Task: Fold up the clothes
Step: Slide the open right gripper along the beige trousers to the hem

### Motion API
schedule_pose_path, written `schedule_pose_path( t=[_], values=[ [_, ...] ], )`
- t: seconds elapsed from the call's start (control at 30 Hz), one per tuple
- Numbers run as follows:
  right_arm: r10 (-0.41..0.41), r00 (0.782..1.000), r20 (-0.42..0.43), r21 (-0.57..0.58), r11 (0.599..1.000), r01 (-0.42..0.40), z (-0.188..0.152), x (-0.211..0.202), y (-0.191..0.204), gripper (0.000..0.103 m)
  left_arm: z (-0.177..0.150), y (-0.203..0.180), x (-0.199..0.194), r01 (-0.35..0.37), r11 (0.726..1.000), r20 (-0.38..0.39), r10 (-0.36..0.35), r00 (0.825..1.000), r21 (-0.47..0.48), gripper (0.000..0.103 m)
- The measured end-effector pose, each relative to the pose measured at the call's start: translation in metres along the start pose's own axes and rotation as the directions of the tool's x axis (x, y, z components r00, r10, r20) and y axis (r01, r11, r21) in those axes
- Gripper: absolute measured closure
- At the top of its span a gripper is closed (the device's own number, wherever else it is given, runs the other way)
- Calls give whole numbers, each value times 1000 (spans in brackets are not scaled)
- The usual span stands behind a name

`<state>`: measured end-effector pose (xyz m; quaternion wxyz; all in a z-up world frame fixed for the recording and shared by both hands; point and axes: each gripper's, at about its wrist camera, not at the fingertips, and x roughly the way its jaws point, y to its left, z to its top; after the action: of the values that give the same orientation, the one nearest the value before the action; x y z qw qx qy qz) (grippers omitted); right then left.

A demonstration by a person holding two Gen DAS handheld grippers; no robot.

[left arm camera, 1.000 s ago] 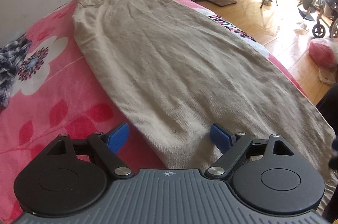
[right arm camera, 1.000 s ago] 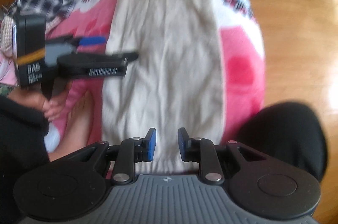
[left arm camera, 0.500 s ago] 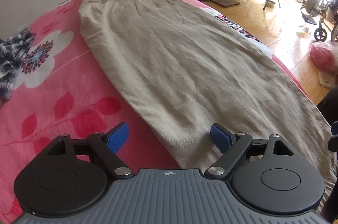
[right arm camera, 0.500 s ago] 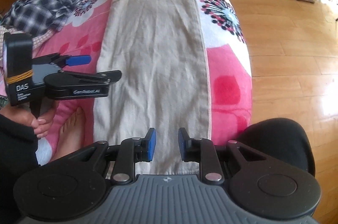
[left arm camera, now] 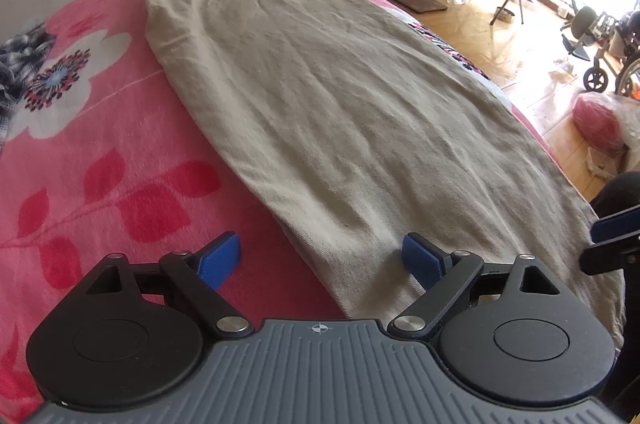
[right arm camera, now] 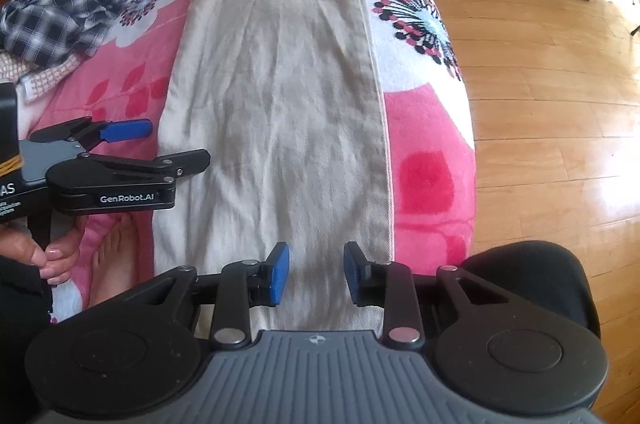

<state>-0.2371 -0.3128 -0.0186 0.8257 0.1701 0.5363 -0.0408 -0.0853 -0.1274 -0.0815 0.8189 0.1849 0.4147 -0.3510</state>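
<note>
Hovering: both tools over beige trousers hem | R tool opening, empty

We see a bed covered with a pink fleece blanket printed with white flowers and red leaves. A long beige cotton garment lies flat along it, running away from both tools, its near end under their tips. Left of the left tool, at the far side, a crumpled black-and-white checked shirt lies on the blanket.
</note>
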Motion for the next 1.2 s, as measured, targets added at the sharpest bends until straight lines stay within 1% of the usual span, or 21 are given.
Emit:
schedule_pose_path(
  t=[0.13, 0.2, 0.3, 0.37, 0.43, 0.53, 0.6, 0.67, 0.73, 0.8, 0.83, 0.9, 0.97, 1.0, 1.07, 1.1, 1.17, 1.2],
  values=[
    [-17, 1000, 15, 5, 1000, 16, 5, 0, -4, 70, -4, 2, -4, 21, 1000, -8, -21, 1000, -1, 14],
    [-25, 999, 38, 9, 1000, 24, 7, -3, -8, 67, -6, 4, -5, 32, 999, -15, -32, 999, -1, 13],
    [-37, 998, 56, 30, 999, 36, 9, -3, -17, 67, -5, 5, -5, 32, 999, -32, -32, 999, 7, 13],
    [-32, 998, 62, 49, 998, 29, 10, -3, -21, 67, -2, 4, -5, 29, 999, -46, -28, 999, 22, 13],
    [-10, 997, 74, 48, 999, 6, 11, -4, -20, 67, 1, 2, -3, 25, 999, -63, -23, 998, 36, 13],
    [64, 993, 98, -34, 998, -61, 12, -3, -5, 67, 6, 1, 0, 25, 999, -94, -20, 995, 43, 13],
    [117, 987, 111, -95, 990, -106, 13, -2, 5, 67, 10, 1, 0, 25, 998, -109, -20, 994, 49, 13],
    [197, 976, 96, -146, 973, -182, 11, 4, 15, 67, 12, -1, 1, 27, 998, -119, -20, 993, 61, 13],
    [240, 970, 41, -156, 960, -231, 8, 15, 21, 67, 13, -2, 1, 29, 997, -133, -19, 991, 77, 13],
    [193, 980, -41, -144, 970, -197, 2, 28, 20, 68, 14, -3, 2, 34, 996, -153, -21, 988, 86, 13],
    [177, 982, -65, -139, 973, -184, 0, 29, 18, 68, 15, -3, 3, 36, 996, -164, -21, 986, 86, 13],
    [159, 983, -95, -132, 976, -171, -3, 24, 12, 68, 16, -2, 3, 36, 996, -180, -21, 983, 86, 13],
    [103, 987, -119, -136, 983, -119, -2, 16, 9, 68, 17, -3, 4, 38, 996, -192, -22, 981, 83, 13],
    [92, 989, -114, -141, 984, -108, -1, 12, 10, 68, 18, -3, 4, 39, 996, -197, -22, 980, 82, 13],
    [120, 990, -78, -170, 976, -132, 5, 3, 15, 66, 18, -4, 4, 44, 996, -204, -28, 979, 77, 13],
    [147, 986, -72, -193, 968, -159, 6, 2, 20, 67, 17, -4, 4, 48, 996, -208, -31, 978, 77, 12],
    [203, 975, -86, -237, 947, -218, 7, 4, 33, 67, 17, -5, 3, 45, 996, -214, -26, 976, 84, 10],
    [226, 967, -116, -246, 937, -249, 5, 10, 38, 67, 17, -5, 3, 40, 995, -217, -20, 976, 86, 10]
  ],
)
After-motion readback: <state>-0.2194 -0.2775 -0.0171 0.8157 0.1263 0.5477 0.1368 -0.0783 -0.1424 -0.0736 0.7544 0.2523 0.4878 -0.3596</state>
